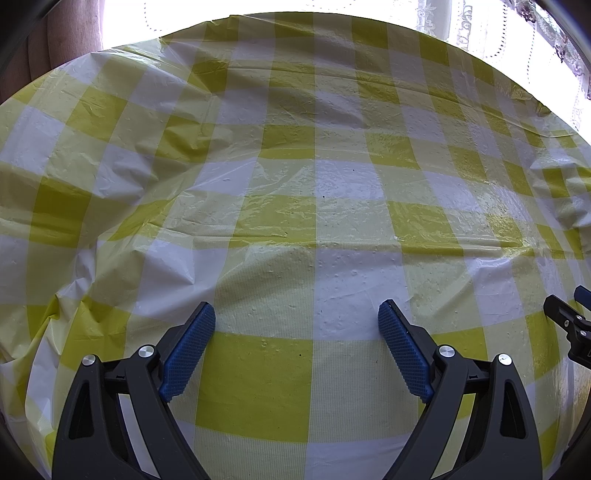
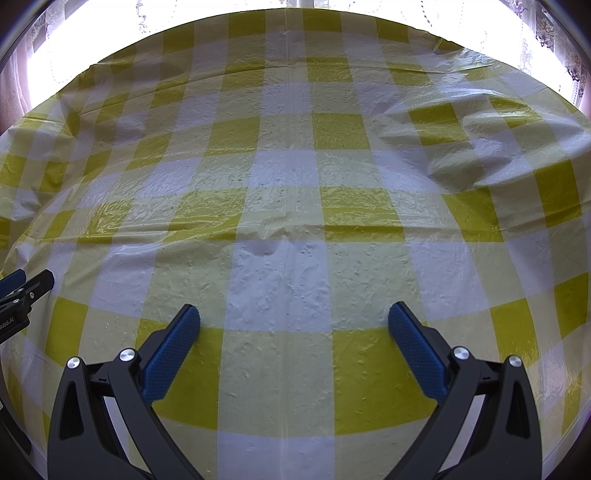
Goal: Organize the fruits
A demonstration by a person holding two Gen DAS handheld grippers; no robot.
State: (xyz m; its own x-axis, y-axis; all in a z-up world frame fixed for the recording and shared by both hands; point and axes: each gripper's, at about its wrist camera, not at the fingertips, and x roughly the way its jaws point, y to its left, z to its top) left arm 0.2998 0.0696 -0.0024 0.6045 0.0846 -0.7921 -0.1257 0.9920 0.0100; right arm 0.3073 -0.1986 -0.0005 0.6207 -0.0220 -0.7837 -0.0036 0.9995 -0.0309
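the left gripper (image 1: 297,314), black-armed with blue ribbed pads, hangs over a crinkled plastic tablecloth of yellow and white checks (image 1: 295,177), its jaws spread wide with nothing between them. the right gripper (image 2: 294,315) hangs the same way over the same cloth, jaws likewise spread and bare. each shows at the edge of the other's view. no fruit shows in either view. bright lace-curtained windows (image 2: 480,29) lie beyond the far edge.

Both wrist views are angled down, near the checked tablecloth (image 1: 314,177); its middle is shared, window (image 2: 295,3) far.
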